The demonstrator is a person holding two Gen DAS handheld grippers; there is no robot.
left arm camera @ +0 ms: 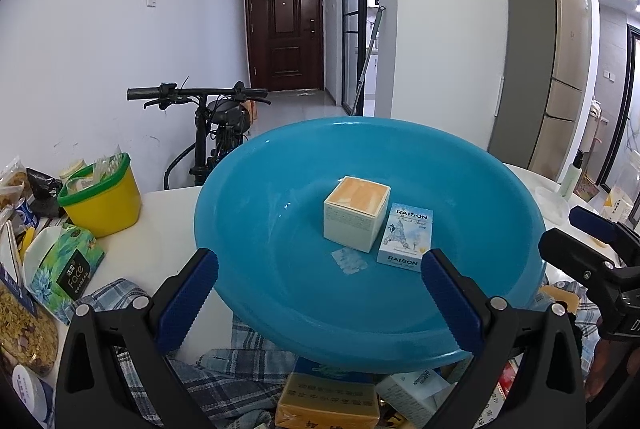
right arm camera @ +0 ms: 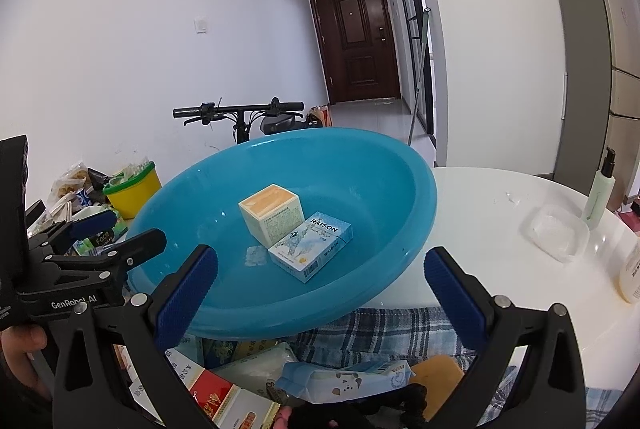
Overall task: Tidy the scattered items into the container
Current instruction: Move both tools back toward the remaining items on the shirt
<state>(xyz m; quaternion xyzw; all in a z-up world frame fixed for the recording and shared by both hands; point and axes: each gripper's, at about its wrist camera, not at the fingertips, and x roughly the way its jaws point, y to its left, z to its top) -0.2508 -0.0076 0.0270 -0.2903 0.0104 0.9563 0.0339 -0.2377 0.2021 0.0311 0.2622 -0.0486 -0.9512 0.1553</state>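
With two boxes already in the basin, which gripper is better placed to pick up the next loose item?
Marginally the left, as a judgement. Both grippers are open and empty. The left gripper has the yellow box directly below its fingers; the right gripper hangs above mixed packets near the blue basin.

We're in somebody's flat here: a dark wooden front door (left arm camera: 284,27) at the hallway's end, a bicycle (left arm camera: 208,121) parked against the white wall, a tall fridge (left arm camera: 552,69) on the right, toiletries and snack packets crowding the round white table (right arm camera: 480,229).
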